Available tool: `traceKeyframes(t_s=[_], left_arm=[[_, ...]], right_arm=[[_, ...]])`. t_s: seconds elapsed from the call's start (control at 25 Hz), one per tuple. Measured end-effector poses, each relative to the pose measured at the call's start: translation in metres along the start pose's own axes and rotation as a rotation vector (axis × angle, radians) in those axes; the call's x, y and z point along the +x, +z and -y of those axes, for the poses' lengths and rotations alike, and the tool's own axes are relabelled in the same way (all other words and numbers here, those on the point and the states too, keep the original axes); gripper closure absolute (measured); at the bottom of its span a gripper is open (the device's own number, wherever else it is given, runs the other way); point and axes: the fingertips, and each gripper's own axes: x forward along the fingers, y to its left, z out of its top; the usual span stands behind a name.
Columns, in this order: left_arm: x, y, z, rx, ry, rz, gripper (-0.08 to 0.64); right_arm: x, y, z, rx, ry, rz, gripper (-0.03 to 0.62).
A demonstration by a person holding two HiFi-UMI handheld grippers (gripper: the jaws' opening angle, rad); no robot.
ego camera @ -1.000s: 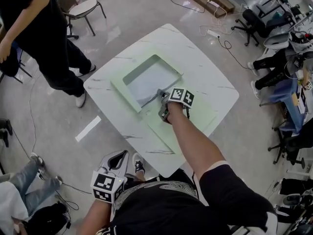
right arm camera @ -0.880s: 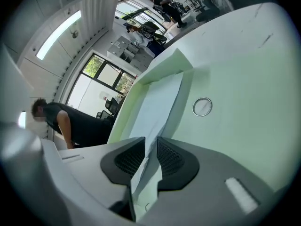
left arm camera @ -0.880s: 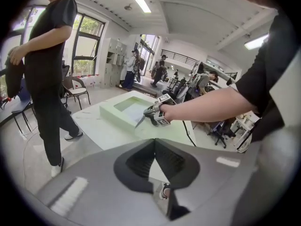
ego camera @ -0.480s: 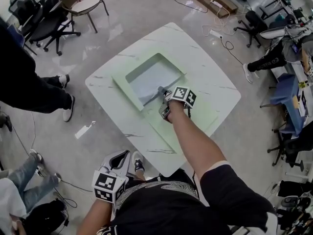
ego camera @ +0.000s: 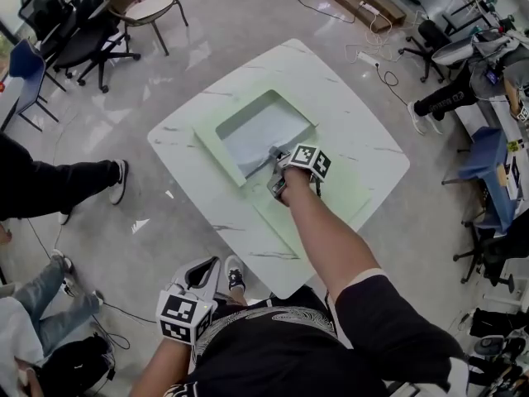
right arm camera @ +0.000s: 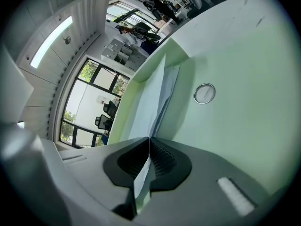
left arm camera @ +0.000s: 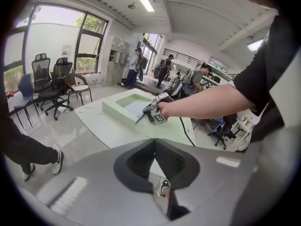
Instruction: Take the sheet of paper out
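Note:
A pale green document case (ego camera: 216,149) lies open on the white marble table (ego camera: 190,193), its flat lid (ego camera: 331,201) spread toward me. Inside its recess lies the white sheet of paper (ego camera: 263,131). My right gripper (ego camera: 271,155) is at the near corner of the recess, shut on the paper's corner. In the right gripper view the sheet (right arm camera: 149,100) runs up from between the jaws of that gripper (right arm camera: 149,144), lifted off the case. My left gripper (ego camera: 207,265) hangs below the table's near edge by my body, shut on nothing; its own view (left arm camera: 154,142) looks across the table at the case (left arm camera: 127,105).
A round snap (right arm camera: 204,93) sits on the green lid. Office chairs (ego camera: 136,7) stand on the floor at the far left. A person's legs (ego camera: 58,184) are at the left, another person (ego camera: 33,321) sits at the lower left. Cables (ego camera: 372,56) trail at the far right.
The person in black at the left has walked off leftward, leaving only legs in view. My right gripper stays shut on the paper's corner; the left has hardly moved.

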Motion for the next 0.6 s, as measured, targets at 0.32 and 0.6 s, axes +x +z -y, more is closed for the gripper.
traceKeyframes(t_s=[0.32, 0.6], left_arm=[[0.001, 0.010, 0.004, 0.032, -0.028, 0.024, 0.503], [0.008, 0.025, 0.008, 0.086, -0.069, 0.048, 0.503]], right_arm=[[-0.027, -0.005, 0.003, -0.031, 0.020, 0.026, 0.591], [-0.069, -0.008, 0.001, -0.095, 0.048, 0.053, 0.591]])
